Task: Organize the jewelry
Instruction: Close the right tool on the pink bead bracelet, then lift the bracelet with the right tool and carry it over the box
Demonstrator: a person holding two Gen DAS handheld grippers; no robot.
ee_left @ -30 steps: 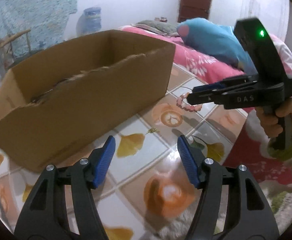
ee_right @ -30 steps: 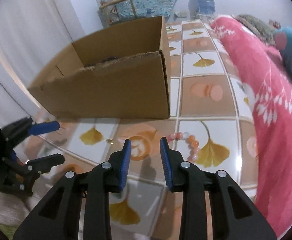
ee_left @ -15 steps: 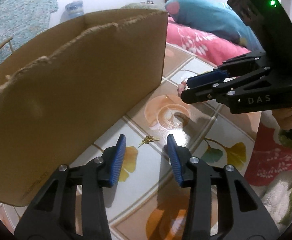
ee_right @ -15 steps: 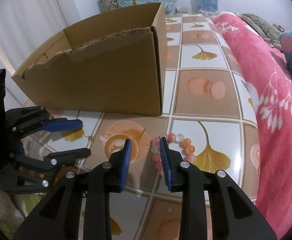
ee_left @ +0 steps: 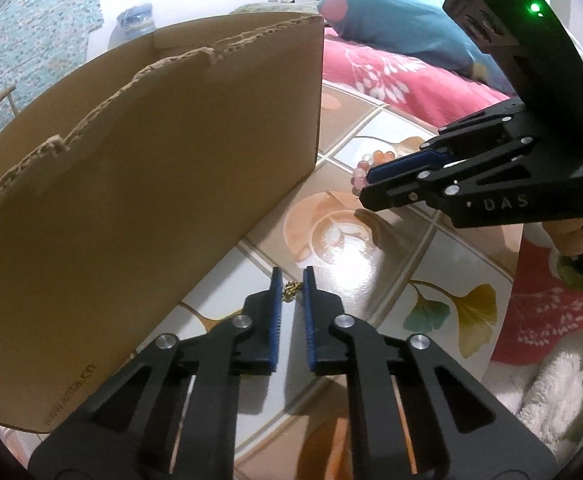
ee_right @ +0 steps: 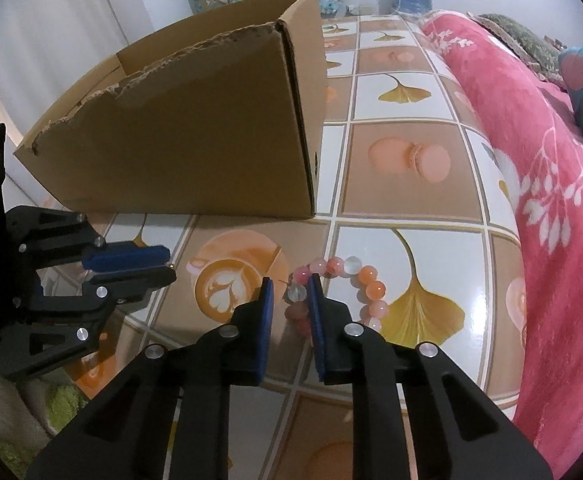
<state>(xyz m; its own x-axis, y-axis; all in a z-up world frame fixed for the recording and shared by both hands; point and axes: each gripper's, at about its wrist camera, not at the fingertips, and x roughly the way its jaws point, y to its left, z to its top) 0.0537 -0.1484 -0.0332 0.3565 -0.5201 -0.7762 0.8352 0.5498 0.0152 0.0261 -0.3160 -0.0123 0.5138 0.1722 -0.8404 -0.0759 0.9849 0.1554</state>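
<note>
A tiny gold jewelry piece [ee_left: 290,289] lies on the tiled tabletop [ee_left: 371,280] beside a cardboard box [ee_left: 151,180]. My left gripper [ee_left: 291,276] has its blue pads closed in on it from both sides. A bracelet of pink, orange and white beads [ee_right: 367,276] lies further right, also seen as beads [ee_left: 375,158] in the left wrist view. My right gripper [ee_right: 290,280] straddles its left side, jaws closing. A white bead sits between the pads; the left pad stands clear of it. Each gripper shows in the other's view: left gripper [ee_right: 170,266], right gripper [ee_left: 365,188].
The open-topped box [ee_right: 211,140] with a torn front rim stands just behind both grippers. A pink floral blanket [ee_right: 551,200] runs along the right edge, with a blue pillow [ee_left: 391,28] on it. A white and green towel [ee_left: 551,380] lies at the near edge.
My left gripper dropped towards the gold piece and its jaws closed from wide apart to a narrow gap around it. My right gripper lowered onto the bracelet and its jaws narrowed.
</note>
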